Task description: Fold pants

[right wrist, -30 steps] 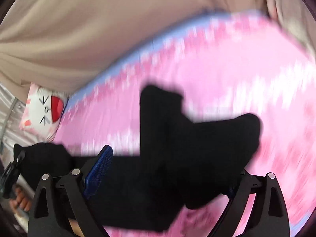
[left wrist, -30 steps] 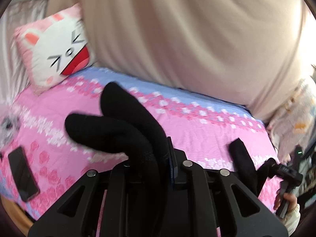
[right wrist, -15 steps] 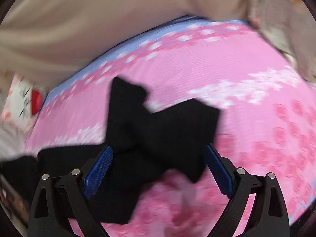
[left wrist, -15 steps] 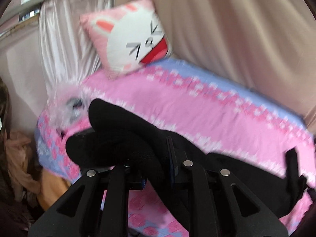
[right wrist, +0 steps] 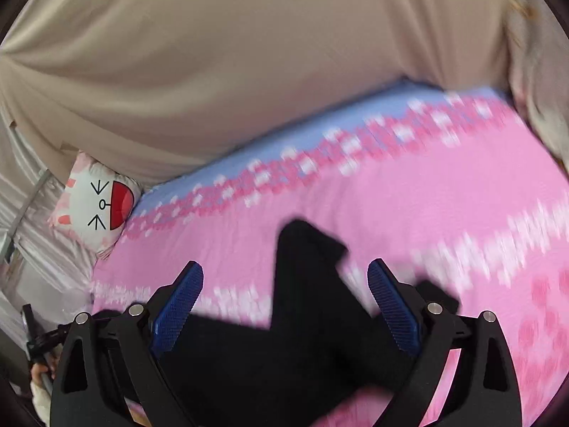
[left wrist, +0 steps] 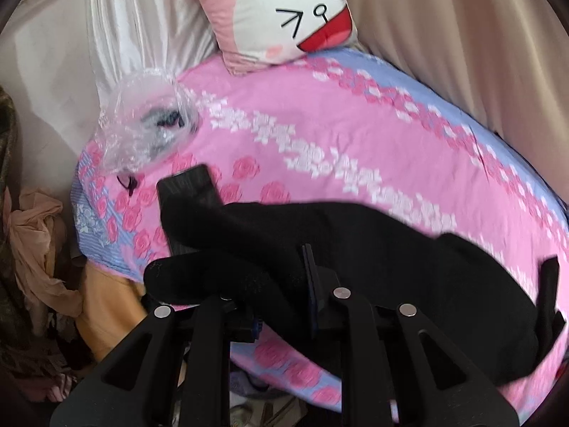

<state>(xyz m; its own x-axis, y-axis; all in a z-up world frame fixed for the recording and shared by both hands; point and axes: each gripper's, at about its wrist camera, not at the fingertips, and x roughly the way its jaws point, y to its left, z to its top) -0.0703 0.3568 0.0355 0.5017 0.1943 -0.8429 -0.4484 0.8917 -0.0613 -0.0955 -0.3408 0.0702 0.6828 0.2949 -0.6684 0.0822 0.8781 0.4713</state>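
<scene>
The black pants [left wrist: 373, 249] lay across the near part of the bed [left wrist: 320, 135], stretched from left to right over the pink flowered cover. The left hand-held gripper [left wrist: 281, 284] was closed on a bunched end of the cloth at the bed's left edge, the fabric pinched between its blue pads. The right hand-held gripper [right wrist: 284, 299] stood open, its jaws wide apart and empty, with the garment lying on the bed between and beyond them.

In my judgement the step in hand was laying the garment out flat before a first fold. To do it well, the left grip should be kept firm and the cloth drawn taut along the bed so the bunch at that end spreads out. The right hand-held gripper should take the far edge cleanly, catching all layers rather than one.

The pants looked soft, thick and matt, without visible seams or creases at this blur. In the right wrist view a tongue of cloth pointed toward the far side of the bed, suggesting an uneven lay. At the left end the pants partly covered a dark phone [left wrist: 188, 185]. A cartoon cushion [left wrist: 281, 10] stood at the far left corner, and a clear plastic bag [left wrist: 145, 117] lay near it, both well apart from the garment.
</scene>
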